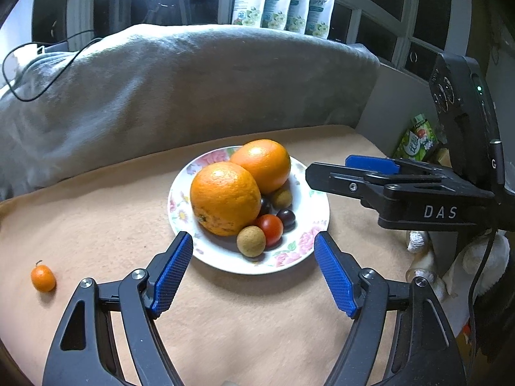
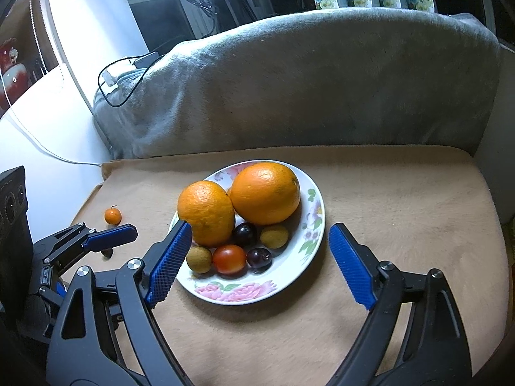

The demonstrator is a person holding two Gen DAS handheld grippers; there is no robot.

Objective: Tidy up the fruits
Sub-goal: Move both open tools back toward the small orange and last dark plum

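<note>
Lying left of the spread left gripper, kumquat sits alone.

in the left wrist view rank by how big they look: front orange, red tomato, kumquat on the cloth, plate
1. plate
2. front orange
3. red tomato and kumquat: look alike in size, and they sit at different distances from the camera, so no ranking.

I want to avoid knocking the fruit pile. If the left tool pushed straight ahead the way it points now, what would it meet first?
Probably the near rim of the floral plate, which lies between the open left tool fingers. Just past it sit a brown round fruit and the front orange. Height above the rim is unclear.
</note>
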